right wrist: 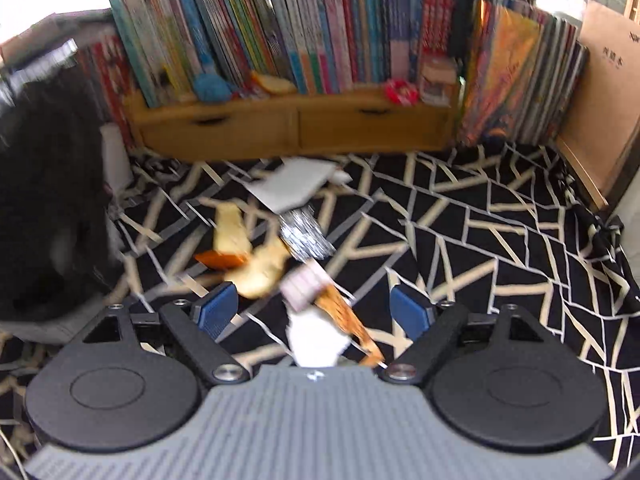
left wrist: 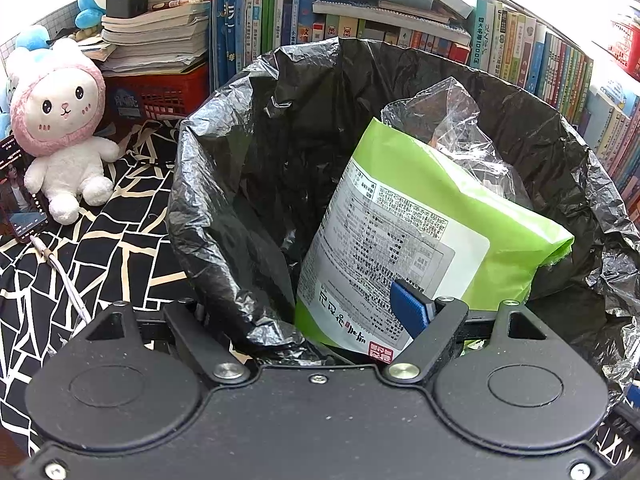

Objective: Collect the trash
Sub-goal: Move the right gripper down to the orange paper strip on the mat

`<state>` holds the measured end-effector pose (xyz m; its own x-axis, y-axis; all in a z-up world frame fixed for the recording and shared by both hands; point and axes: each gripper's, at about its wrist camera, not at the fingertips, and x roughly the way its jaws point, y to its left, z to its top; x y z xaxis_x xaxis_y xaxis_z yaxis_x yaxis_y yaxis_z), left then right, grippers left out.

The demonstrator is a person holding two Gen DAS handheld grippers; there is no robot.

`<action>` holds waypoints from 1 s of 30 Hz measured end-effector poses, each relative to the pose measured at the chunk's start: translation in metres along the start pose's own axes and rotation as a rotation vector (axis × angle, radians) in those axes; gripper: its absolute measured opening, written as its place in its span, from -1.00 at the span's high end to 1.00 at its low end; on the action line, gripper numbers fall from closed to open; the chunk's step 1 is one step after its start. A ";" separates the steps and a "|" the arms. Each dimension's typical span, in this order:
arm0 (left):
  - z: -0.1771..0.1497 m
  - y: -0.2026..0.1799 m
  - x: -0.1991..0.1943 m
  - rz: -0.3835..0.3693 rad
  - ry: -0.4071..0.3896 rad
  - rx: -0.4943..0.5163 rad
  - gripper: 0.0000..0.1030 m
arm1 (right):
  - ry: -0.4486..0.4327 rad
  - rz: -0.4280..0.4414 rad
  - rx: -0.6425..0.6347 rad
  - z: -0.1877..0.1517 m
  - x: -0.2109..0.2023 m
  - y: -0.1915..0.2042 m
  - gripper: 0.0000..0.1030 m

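A bin with a black liner (left wrist: 248, 168) fills the left wrist view. Inside it lean a green snack package (left wrist: 420, 208) and a clear plastic bag (left wrist: 452, 120). My left gripper (left wrist: 316, 308) sits at the bin's near rim with its jaws apart. Its right blue pad (left wrist: 410, 310) is in front of the package's lower corner, and the liner hides the left pad. In the blurred right wrist view my right gripper (right wrist: 316, 312) is open just above the patterned cloth. A white and orange wrapper (right wrist: 320, 328) lies between its fingers, untouched. Beyond lie yellowish peels (right wrist: 256, 268), a foil wrapper (right wrist: 304, 236) and white paper (right wrist: 292, 188).
Rows of books (right wrist: 280, 28) on a wooden drawer shelf (right wrist: 296, 128) close the back. The black bin (right wrist: 40, 208) stands at the left of the right wrist view. A pink plush rabbit (left wrist: 64, 128), a phone (left wrist: 16, 192) and a red crate (left wrist: 160, 96) sit left of the bin.
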<state>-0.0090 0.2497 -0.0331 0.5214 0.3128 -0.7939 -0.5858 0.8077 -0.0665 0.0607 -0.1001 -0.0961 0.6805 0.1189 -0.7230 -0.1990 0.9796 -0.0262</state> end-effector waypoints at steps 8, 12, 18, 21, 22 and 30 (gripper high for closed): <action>-0.001 -0.001 -0.002 0.006 -0.010 0.006 -0.55 | 0.048 -0.043 -0.061 -0.029 0.024 -0.005 -0.74; -0.002 -0.001 -0.002 0.005 -0.014 0.011 -0.55 | 0.050 -0.010 -0.098 -0.030 0.035 -0.007 -0.74; -0.002 -0.001 -0.002 0.006 -0.012 0.018 -0.55 | 0.058 0.028 -0.145 -0.028 0.057 -0.004 -0.74; -0.002 -0.002 -0.002 0.010 -0.021 0.012 -0.55 | 0.072 0.028 -0.166 -0.028 0.069 -0.003 -0.75; -0.002 -0.002 -0.002 0.011 -0.024 0.011 -0.55 | 0.081 0.035 -0.167 -0.028 0.073 -0.004 -0.76; -0.002 -0.002 -0.003 0.015 -0.031 0.001 -0.55 | 0.121 0.070 -0.041 -0.040 0.074 -0.016 -0.25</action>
<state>-0.0106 0.2464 -0.0317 0.5316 0.3399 -0.7758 -0.5928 0.8035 -0.0542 0.0860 -0.1134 -0.1775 0.5740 0.1640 -0.8022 -0.2732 0.9620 0.0012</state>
